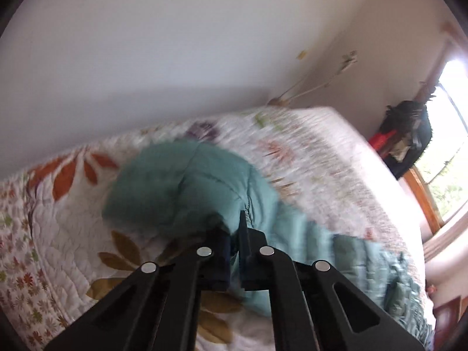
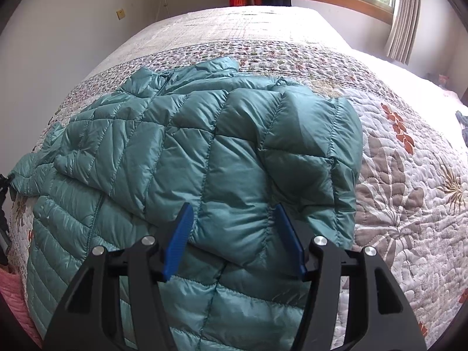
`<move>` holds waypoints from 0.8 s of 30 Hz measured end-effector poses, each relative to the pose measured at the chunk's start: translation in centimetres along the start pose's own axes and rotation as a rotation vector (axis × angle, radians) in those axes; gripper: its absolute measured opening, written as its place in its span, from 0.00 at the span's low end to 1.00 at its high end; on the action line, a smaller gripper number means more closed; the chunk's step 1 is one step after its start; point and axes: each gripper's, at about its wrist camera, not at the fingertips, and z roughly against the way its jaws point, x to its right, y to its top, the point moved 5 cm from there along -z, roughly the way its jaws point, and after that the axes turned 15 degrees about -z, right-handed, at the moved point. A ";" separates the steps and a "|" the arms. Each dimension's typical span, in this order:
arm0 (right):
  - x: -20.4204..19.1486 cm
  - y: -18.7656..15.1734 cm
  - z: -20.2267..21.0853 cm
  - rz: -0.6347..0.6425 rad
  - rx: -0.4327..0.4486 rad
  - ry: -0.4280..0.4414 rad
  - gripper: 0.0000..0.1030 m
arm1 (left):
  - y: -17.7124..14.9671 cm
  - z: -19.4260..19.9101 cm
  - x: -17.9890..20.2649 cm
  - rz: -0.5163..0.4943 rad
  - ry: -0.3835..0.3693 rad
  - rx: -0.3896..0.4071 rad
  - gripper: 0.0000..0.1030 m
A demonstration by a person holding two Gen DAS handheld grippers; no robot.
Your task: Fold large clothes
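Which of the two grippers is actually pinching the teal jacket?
The left gripper: its jaws are closed on the teal puffer jacket. The right gripper has its jaws spread wide, gripping nothing.

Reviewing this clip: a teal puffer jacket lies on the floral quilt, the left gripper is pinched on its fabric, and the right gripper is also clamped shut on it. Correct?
Not quite. The right gripper is open: the right wrist view shows its blue fingers spread wide over the teal puffer jacket, gripping nothing. The rest holds: the jacket lies on the floral quilt, and the left gripper is pinched on its fabric.
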 end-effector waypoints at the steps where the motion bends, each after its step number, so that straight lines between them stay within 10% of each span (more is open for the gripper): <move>1: 0.0 0.0 0.1 0.000 0.002 0.001 0.56 | 0.4 0.6 0.9 -0.018 -0.014 0.018 0.03; 9: 0.3 0.4 1.1 -0.005 0.020 0.005 0.56 | 1.8 4.8 13.9 -0.271 -0.175 0.117 0.03; 24: 1.7 1.5 2.8 -0.039 0.056 0.013 0.56 | -5.9 6.7 35.4 -0.574 -0.482 0.067 0.03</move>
